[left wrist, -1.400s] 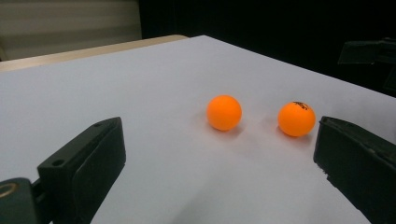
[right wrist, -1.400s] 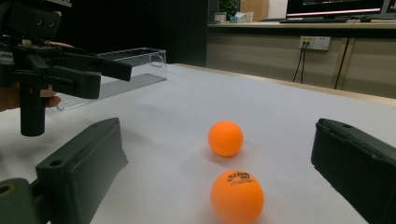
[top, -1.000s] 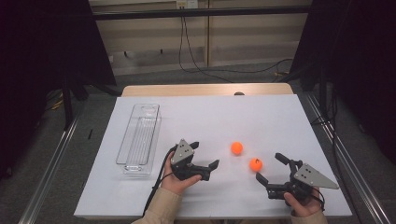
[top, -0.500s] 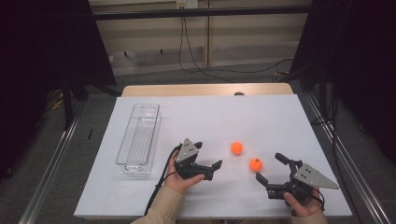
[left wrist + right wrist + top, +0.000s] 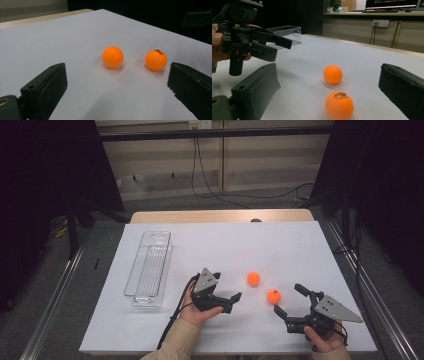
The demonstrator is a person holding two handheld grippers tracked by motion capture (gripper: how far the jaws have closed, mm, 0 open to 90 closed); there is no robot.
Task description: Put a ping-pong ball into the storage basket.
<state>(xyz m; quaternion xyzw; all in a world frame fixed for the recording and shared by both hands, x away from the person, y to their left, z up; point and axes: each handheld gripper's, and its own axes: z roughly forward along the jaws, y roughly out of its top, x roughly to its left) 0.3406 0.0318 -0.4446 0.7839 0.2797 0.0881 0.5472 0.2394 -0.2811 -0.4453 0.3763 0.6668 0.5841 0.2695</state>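
Observation:
Two orange balls lie on the white table. The plain ball sits farther back, and the printed ball sits nearer the front right. My left gripper is open just left of them and points at them. In the left gripper view the plain ball and printed ball lie ahead of the open left gripper. My right gripper is open with the printed ball just off its jaw tips. In the right gripper view the printed ball lies between the jaws of the right gripper, with the plain ball beyond it.
A clear plastic tray lies lengthwise on the left of the table. In the right gripper view the left gripper stands at the left, with the tray behind it. A jaw of the right gripper shows top right in the left gripper view.
My left gripper has edged a little to the right, toward the balls. The right gripper and both balls have stayed where they were.

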